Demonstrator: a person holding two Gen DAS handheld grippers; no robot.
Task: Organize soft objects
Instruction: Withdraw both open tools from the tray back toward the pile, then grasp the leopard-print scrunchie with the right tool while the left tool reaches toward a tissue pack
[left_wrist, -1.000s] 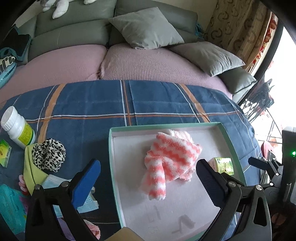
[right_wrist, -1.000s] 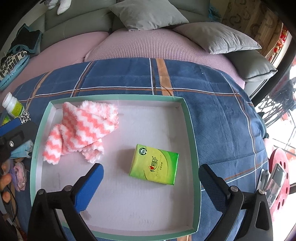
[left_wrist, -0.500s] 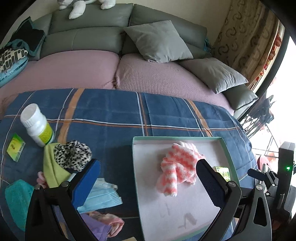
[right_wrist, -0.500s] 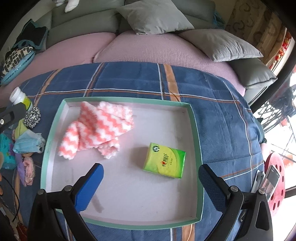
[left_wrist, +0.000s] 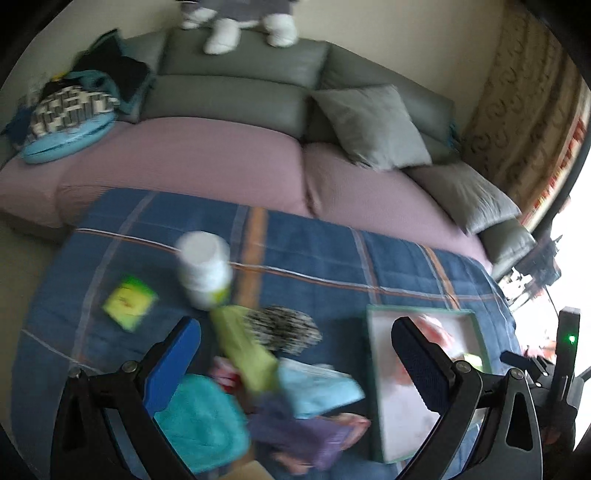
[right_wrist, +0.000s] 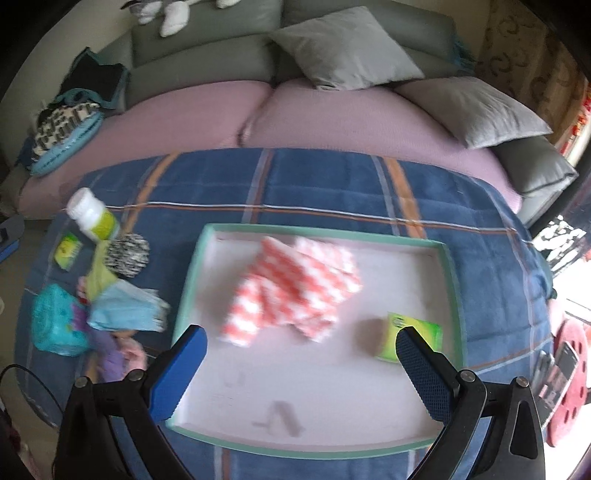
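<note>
A green-rimmed white tray lies on the blue plaid blanket. In it are a pink-and-white zigzag towel and a green tissue pack. Left of the tray lies a pile of soft things: a leopard-print scrunchie, a yellow-green cloth, a light blue mask, a teal cloth and a purple cloth. My left gripper hangs open above that pile. My right gripper is open over the tray's near half, holding nothing.
A white pill bottle and a small green packet sit on the blanket's left. Behind is a sofa with pink seat covers and grey cushions. A red stool stands at the right.
My left gripper has swung left, from over the tray to over the pile of soft things. My right gripper has shifted right and back; the tray now sits more to the left in its view.
</note>
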